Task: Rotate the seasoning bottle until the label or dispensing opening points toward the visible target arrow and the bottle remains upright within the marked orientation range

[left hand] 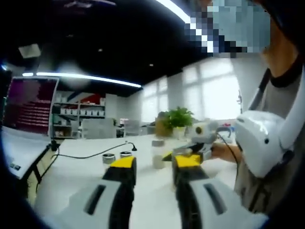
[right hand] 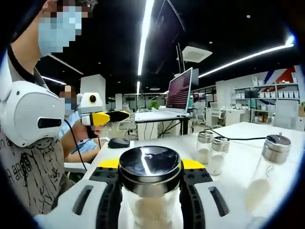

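Two jaws of the right gripper (right hand: 150, 183) hug the bottle (right hand: 149, 191); turn slowly, keep it straight. Left gripper (left hand: 155, 164) jaws are open.

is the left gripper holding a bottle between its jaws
No: the left gripper has an open gap between its jaws, with nothing clamped.

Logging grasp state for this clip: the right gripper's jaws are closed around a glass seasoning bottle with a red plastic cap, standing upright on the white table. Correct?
Not quite. The glass seasoning bottle between the right gripper jaws has a shiny metal lid, not a red plastic cap, as the right gripper view shows. It stands upright on the white table.
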Demonstrator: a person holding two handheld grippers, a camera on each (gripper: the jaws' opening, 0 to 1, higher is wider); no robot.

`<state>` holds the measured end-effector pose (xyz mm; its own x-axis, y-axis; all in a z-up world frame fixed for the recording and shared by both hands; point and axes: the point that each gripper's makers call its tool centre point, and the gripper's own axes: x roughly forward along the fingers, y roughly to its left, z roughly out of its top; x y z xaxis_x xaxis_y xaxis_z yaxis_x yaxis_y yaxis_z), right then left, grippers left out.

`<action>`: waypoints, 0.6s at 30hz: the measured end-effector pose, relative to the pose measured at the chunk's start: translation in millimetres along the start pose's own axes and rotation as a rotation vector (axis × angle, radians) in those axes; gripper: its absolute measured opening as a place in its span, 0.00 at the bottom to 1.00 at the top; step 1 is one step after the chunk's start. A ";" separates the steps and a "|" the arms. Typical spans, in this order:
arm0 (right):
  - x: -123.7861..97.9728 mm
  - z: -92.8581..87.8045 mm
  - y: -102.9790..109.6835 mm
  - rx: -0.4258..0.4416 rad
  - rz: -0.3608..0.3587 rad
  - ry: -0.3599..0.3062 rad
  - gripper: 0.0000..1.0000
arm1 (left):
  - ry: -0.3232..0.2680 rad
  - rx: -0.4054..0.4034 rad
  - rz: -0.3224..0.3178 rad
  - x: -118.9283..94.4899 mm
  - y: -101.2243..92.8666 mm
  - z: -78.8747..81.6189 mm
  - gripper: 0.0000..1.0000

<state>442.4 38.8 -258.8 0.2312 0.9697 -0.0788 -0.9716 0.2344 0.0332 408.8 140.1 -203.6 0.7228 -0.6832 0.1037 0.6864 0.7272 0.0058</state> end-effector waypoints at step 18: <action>-6.3 2.0 -20.8 0.003 -0.290 -0.058 0.45 | -0.021 -0.035 0.019 6.9 27.7 -1.4 0.31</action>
<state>461.3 28.0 -257.0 0.5022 0.8643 -0.0279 -0.8641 0.5028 0.0206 433.0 155.5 -204.2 0.7341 -0.6677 0.1239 0.6754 0.7368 -0.0315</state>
